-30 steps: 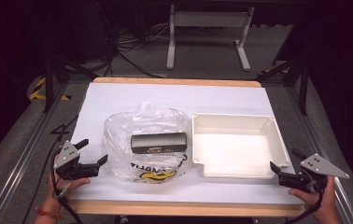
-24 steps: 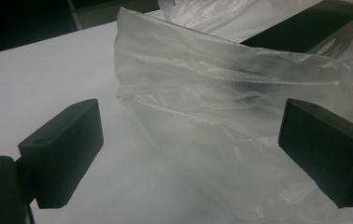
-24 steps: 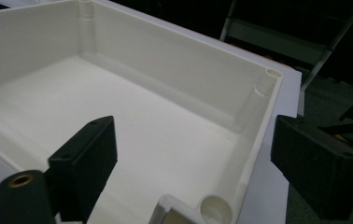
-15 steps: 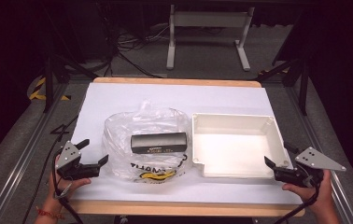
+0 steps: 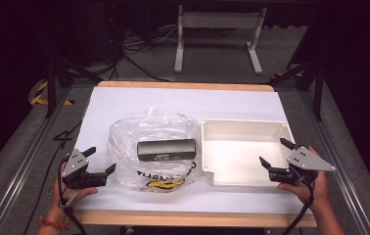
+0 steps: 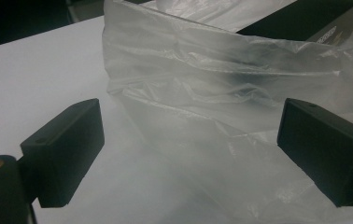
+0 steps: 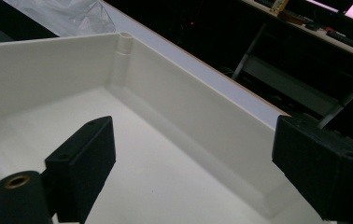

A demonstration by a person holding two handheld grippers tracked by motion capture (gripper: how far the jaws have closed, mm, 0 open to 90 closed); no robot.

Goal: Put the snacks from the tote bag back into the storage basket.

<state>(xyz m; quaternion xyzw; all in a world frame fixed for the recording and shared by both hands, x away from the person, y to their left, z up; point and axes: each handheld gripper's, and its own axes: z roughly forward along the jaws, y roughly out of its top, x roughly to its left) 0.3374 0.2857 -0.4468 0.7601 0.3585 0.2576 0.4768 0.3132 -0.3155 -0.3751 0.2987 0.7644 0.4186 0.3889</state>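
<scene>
A crumpled clear plastic bag (image 5: 153,134) lies at the table's middle, with a long black box (image 5: 166,150) inside it. To its right stands a white tray (image 5: 242,123) with nothing in it. My left gripper (image 5: 101,159) rests open at the bag's left edge; in the left gripper view the bag (image 6: 221,93) spreads between and ahead of its jaws without being pinched. My right gripper (image 5: 273,151) hovers over the tray's front right corner. Its jaws have just been opening and straddle the tray's wall (image 7: 202,112) without touching it.
The white table top (image 5: 124,103) has bare room behind and left of the bag. The table's wooden front edge (image 5: 188,219) runs near my hands. Dark floor, cables and a metal stand (image 5: 217,29) lie beyond the far edge.
My right gripper has moved left and slightly up, from beside the tray to over its front right corner. The left gripper, bag and box have stayed put.
</scene>
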